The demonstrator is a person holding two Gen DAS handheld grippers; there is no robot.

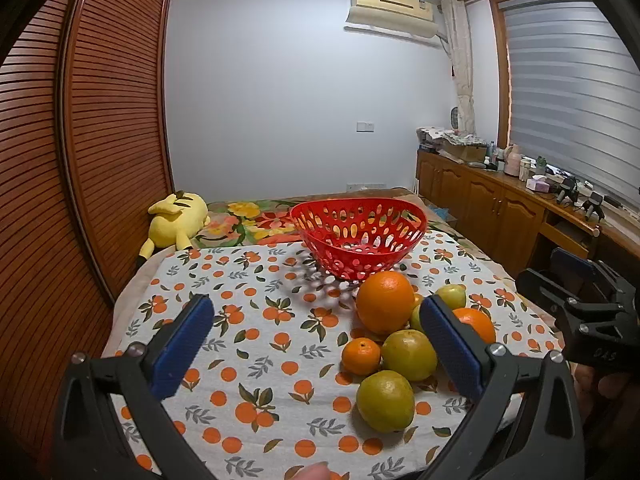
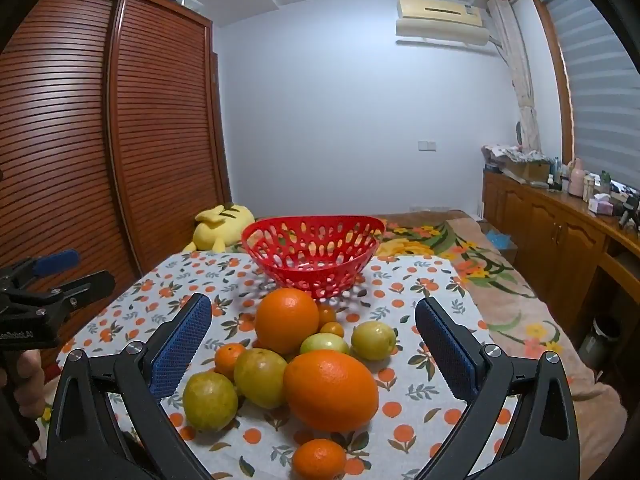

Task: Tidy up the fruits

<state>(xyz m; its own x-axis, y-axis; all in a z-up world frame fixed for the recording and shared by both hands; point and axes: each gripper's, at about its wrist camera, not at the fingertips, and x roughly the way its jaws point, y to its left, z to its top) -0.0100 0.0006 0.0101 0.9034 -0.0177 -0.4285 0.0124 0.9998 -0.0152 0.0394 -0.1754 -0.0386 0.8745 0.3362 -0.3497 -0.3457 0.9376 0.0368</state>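
Both tongs (image 1: 316, 344) (image 2: 312, 350) gape empty; only right view shows nearest small orange (image 2: 319, 460).

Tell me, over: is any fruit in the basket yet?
Both tools, left and right, open, holding nothing. Red basket looks empty. Fruit pile waits on cloth. Nothing blocking.

You get even, slightly cool indoor light from overhead, with the basket (image 1: 358, 236) casting a dotted shadow on the tablecloth (image 1: 248, 320). Your fisheye lenses bend the edges and blacken the corners; focus stays sharp.
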